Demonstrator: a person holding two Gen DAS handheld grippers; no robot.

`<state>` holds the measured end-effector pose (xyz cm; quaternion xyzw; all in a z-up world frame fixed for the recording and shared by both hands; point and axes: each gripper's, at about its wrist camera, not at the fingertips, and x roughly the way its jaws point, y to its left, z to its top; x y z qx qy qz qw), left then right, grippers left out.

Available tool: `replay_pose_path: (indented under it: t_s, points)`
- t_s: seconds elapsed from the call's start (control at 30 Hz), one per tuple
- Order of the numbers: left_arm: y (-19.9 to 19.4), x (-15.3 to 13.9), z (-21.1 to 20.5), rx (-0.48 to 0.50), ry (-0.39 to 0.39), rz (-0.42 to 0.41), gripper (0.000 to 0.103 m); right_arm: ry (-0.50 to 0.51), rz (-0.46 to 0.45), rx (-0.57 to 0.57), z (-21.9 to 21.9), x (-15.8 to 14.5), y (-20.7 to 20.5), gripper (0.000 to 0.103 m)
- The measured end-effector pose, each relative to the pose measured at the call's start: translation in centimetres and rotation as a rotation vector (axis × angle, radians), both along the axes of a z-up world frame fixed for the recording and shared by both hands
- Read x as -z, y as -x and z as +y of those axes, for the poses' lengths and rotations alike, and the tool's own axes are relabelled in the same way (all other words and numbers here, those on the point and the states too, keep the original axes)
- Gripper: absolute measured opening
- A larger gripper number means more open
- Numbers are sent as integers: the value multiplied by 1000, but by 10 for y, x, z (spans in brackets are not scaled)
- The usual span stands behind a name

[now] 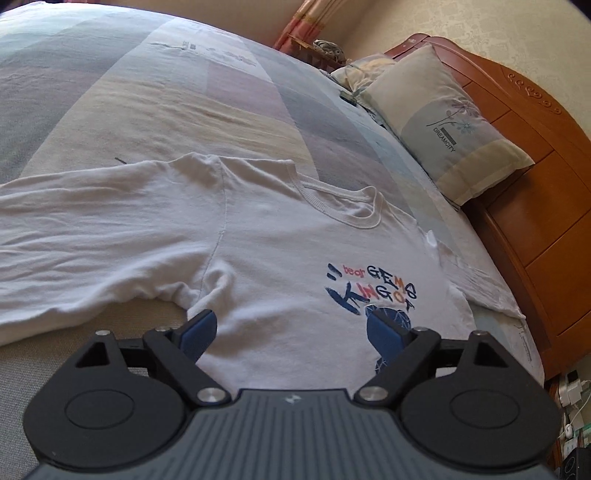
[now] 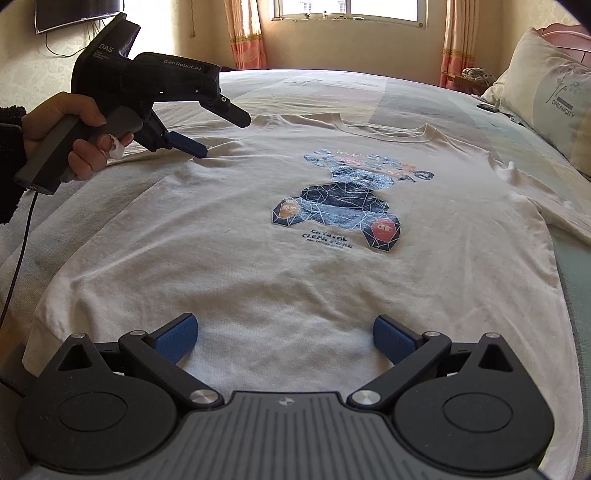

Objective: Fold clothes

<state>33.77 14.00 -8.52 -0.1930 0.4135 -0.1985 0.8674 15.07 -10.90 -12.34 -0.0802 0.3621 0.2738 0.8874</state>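
A white T-shirt (image 2: 229, 240) with a blue bear print (image 2: 343, 206) lies spread face up on the bed, collar (image 2: 384, 131) toward the window. My right gripper (image 2: 286, 334) is open, low over the shirt's hem. In the right wrist view my left gripper (image 2: 225, 134) is held by a hand (image 2: 74, 129) and is open over the shirt's left armpit. From its own camera the left gripper (image 1: 291, 332) hovers open above the shirt (image 1: 277, 266), its left pad (image 1: 199, 332) near the armpit seam and the sleeve (image 1: 92, 236) stretching left.
A patchwork bedspread (image 1: 166, 92) covers the bed. A pillow (image 1: 447, 125) leans on the wooden headboard (image 1: 532, 155). Curtains (image 2: 245, 33) and a window (image 2: 351, 9) stand beyond the bed. A cable (image 2: 14, 266) hangs from the left gripper's handle. Plugs (image 1: 570, 387) lie on the floor.
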Motion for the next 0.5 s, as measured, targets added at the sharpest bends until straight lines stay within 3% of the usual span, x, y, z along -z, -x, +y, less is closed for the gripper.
replay_pose_path:
  t_s: [0.17,0.27,0.33,0.4,0.5]
  points:
    - [16,11,-21,14,-31,35,93,7,22,4,-1,-4,0,103]
    - [26,26,-25,-22,-38,70,92,-38,98,10,-13,-17,2,103]
    - [35,22,-25,-53,-41,50,92,-117,109,11,-29,-29,8,103]
    - [45,14,-29,-73,-65,27,92,-124,89,45,-45,-36,14,103]
    - [64,-8,-52,-21,-185,-79,93,-88,81,111,-65,-35,17,103]
